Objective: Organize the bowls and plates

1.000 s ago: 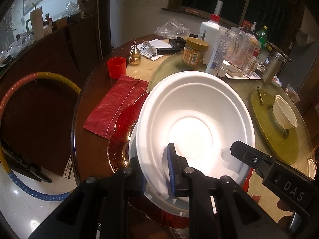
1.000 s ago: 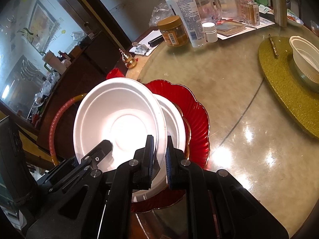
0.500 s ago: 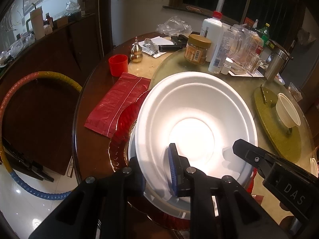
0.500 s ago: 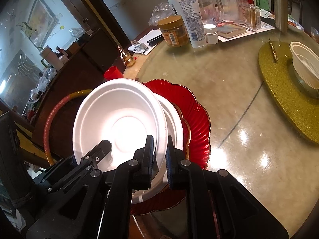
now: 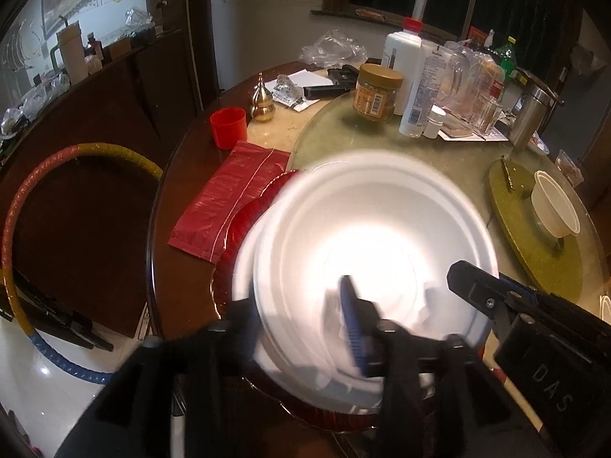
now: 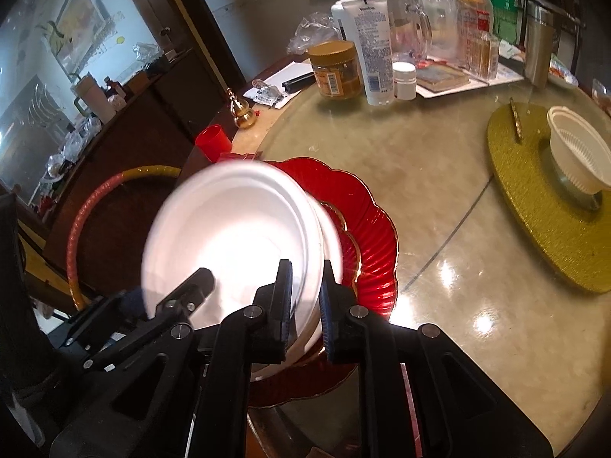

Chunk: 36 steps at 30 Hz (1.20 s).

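Stacking step, seen from both wrists. My left gripper (image 5: 305, 328) has its jaws opening, the near rim of the white foam plate (image 6: 233, 236) between them (blurred, so I cannot tell whether the pads touch). My right gripper (image 6: 305, 301) is pinched on the same plate's rim. The plate sits tilted over a second white plate (image 6: 328, 236) on the red scalloped dish (image 6: 374, 229). Next, I judge: lower it flat and release the right.
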Each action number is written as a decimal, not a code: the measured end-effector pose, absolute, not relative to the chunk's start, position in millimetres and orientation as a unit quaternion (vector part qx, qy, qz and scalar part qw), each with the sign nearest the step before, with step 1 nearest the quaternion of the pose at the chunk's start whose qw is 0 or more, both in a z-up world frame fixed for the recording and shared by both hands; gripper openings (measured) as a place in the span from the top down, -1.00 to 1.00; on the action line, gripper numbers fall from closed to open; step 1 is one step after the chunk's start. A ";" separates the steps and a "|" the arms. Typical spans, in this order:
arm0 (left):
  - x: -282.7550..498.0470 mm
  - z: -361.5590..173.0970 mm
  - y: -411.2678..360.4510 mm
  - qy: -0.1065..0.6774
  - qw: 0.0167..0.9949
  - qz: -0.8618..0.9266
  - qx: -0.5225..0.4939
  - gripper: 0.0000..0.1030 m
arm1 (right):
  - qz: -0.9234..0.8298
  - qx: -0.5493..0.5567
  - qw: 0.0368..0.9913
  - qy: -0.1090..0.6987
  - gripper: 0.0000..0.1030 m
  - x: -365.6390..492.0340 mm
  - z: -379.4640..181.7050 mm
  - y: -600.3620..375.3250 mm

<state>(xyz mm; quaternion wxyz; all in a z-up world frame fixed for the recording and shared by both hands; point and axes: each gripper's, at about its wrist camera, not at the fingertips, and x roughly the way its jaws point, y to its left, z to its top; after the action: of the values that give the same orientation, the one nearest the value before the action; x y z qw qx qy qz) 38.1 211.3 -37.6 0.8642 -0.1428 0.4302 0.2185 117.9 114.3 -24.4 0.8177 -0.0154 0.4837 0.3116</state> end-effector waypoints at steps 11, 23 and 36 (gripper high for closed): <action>27.0 -24.6 210.3 0.410 0.872 0.232 -0.134 -0.04 | 0.308 -0.013 0.827 0.470 0.72 110.9 -15.0 109.7; 3.4 -2.8 214.2 0.369 0.885 0.242 -0.149 -0.33 | 0.312 0.020 0.835 0.453 0.16 101.2 2.7 79.4; 9.5 26.6 177.8 0.318 0.916 0.185 -0.158 -0.52 | 0.289 0.115 0.835 0.454 -0.21 116.6 3.8 3.2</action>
<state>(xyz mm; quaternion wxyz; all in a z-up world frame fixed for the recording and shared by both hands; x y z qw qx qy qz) 9.5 177.8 26.6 0.9163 -0.1580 0.3182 0.1849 116.6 3.2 3.8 0.8350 0.1154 0.4538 0.2890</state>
